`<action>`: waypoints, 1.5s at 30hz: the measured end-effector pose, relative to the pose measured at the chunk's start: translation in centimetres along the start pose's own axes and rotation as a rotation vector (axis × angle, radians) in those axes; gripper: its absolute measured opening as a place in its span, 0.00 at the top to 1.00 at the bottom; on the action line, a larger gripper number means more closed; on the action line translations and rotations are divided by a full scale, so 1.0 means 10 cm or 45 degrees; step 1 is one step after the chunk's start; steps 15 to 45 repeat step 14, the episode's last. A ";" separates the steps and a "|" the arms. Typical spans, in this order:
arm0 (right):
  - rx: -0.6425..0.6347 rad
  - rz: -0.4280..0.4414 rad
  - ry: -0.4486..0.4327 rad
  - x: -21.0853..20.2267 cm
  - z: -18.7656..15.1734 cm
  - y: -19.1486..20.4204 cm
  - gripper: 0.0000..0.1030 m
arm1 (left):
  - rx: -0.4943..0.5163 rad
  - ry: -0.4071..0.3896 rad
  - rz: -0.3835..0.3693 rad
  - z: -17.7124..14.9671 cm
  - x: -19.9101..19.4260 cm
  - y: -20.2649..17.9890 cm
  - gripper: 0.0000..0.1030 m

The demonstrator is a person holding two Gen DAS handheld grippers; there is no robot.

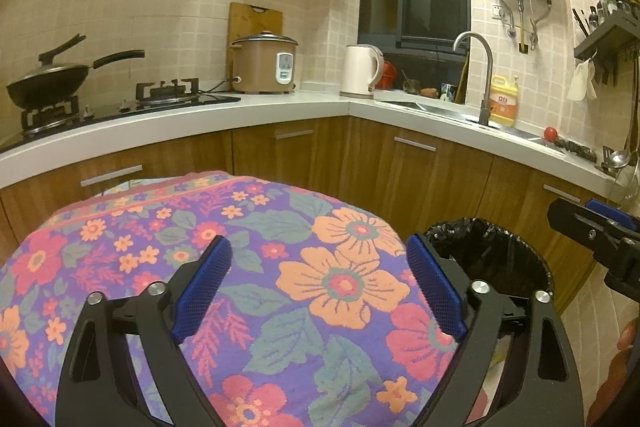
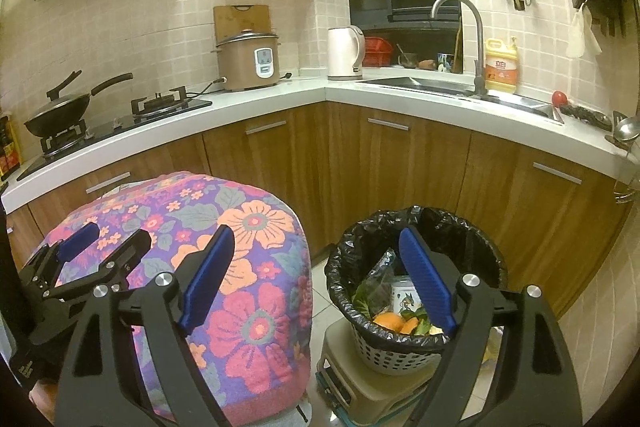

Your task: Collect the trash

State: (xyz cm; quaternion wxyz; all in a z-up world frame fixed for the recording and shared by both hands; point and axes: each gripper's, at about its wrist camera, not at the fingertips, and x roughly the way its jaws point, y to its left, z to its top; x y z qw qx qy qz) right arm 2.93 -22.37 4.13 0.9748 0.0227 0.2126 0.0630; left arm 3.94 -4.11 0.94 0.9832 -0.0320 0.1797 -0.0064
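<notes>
Two grippers sit in front of me in a small kitchen, and neither holds anything. My left gripper (image 1: 318,283) hovers over a table draped in a flowered cloth (image 1: 248,227), its blue pads spread wide with only cloth showing between them. My right gripper (image 2: 316,279) is also spread wide and empty, hanging between the cloth's right edge and the bin (image 2: 416,291).

The bin stands just right of the table, on a low stool (image 2: 360,383) on the floor. It is a white basket lined with a black bag. Inside I see trash already dropped in: a crumpled clear wrapper (image 2: 380,279), a small printed carton (image 2: 402,297), orange peel (image 2: 390,321) and green leaves.

The cloth looks bare in both views; I see no scraps left on it. I judge the collecting to be largely done. The far counter (image 1: 240,109) holds a small red thing and dark bits at its right end, but I cannot tell whether those are trash.
</notes>
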 end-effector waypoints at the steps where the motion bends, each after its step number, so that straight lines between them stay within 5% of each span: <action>1: 0.001 -0.002 0.002 0.00 0.00 0.00 0.22 | 0.007 -0.002 0.004 0.00 -0.01 -0.01 0.14; 45: -0.004 -0.017 0.000 -0.05 0.02 0.00 0.22 | -0.047 0.022 -0.026 0.02 0.01 0.07 0.12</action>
